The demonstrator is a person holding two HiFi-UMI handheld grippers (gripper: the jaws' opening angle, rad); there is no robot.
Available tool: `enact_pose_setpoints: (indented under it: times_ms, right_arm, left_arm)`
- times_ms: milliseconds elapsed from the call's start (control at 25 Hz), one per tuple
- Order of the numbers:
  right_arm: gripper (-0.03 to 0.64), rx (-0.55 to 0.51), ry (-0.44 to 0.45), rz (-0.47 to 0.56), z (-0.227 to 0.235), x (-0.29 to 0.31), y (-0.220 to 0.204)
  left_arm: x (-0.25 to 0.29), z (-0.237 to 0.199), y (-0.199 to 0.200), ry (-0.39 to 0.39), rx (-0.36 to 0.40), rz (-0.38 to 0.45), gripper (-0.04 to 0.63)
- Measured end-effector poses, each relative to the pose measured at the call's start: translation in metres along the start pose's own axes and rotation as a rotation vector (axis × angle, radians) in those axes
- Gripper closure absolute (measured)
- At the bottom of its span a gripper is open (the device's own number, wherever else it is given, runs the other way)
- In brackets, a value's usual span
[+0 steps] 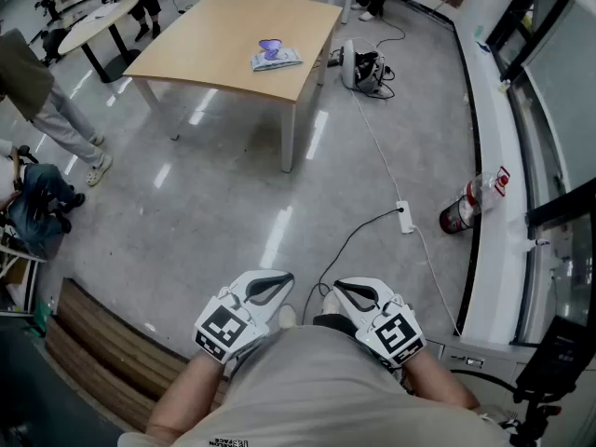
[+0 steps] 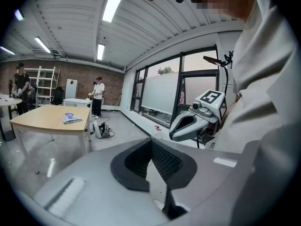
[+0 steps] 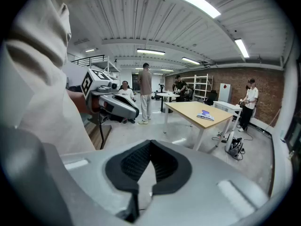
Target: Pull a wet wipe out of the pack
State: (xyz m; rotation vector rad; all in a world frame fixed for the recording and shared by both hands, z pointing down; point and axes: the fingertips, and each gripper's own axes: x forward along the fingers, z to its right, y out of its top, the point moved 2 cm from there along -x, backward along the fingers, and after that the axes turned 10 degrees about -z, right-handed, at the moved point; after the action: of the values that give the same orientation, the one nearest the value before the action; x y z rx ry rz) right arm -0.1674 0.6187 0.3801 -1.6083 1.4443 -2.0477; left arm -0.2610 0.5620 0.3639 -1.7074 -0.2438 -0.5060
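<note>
Pale shirt cloth fills the bottom of the head view, and both grippers are held close in front of it, above the grey floor. Left gripper has its jaws closed tip to tip, with nothing between them; its own view shows the dark pads meeting at the front. Right gripper is the same, jaws pressed together and empty, and the two grippers sit side by side, near each other but apart. Well ahead of them stands a wooden worktop on white legs. On it, toward its near right edge, lies the wipe pack, flat, with a bluish wipe sticking up from its top. Neither gripper is anywhere near the pack. Beside the worktop's right leg a white bag sits on the floor amid loose cords, and a black cable curls to a white power strip. A bottle lies against the white sill at the right. At the far left a person stands by a round table.
</note>
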Motion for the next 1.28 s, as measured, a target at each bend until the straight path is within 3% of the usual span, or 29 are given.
enact_pose_setpoints:
  times_ms: [760,1120,1280]
  right_arm:
    - [0.615,-0.018,0.008,0.001,-0.016,0.014,0.030]
    - [0.615,0.010,0.013,0.009,-0.008,0.024,0.018]
    - [0.615,0.019,0.029,0.022,0.020,0.040,0.024]
  left_arm:
    - [-0.033,-0.019,-0.006,0.040,-0.022,0.027,0.591]
    - [-0.016,-0.026,-0.013,0.051,-0.024,0.028,0.591]
    - [0.004,-0.049,-0.006,0.061,-0.031,0.025,0.590]
